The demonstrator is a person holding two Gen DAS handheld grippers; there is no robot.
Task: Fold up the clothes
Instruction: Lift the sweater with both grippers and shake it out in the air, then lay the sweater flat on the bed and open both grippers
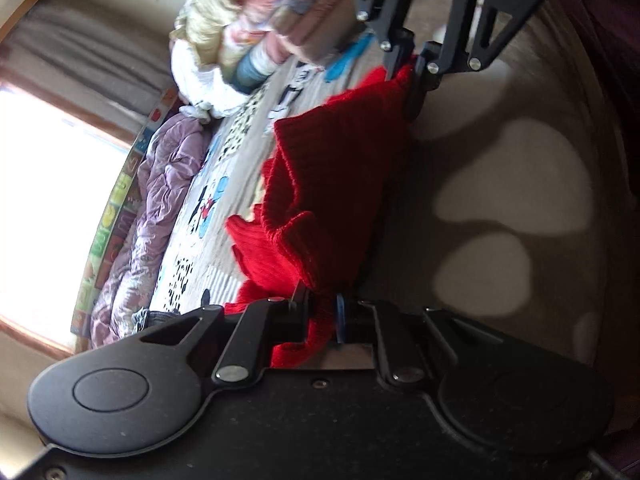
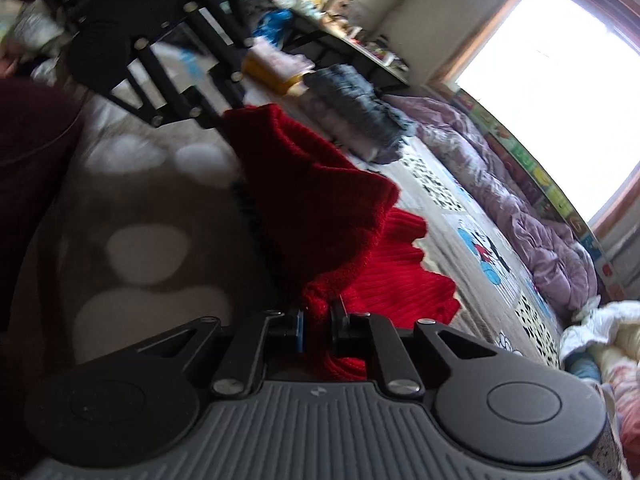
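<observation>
Each matte black gripper [image 1: 322, 312] has 2 round-capped arms, silver screws and blue finger pads [image 2: 299, 330].

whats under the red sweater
The red sweater hangs between the left gripper and right gripper, both shut on it. Below it lies a cartoon-print bedsheet and a brown spotted blanket. What its hanging folds cover cannot be seen.

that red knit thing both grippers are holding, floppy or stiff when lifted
Probably floppy: the red knit garment sags and bunches between the left gripper and right gripper. Its thick ribbing suggests some weight, and it likely will not slip easily.
</observation>
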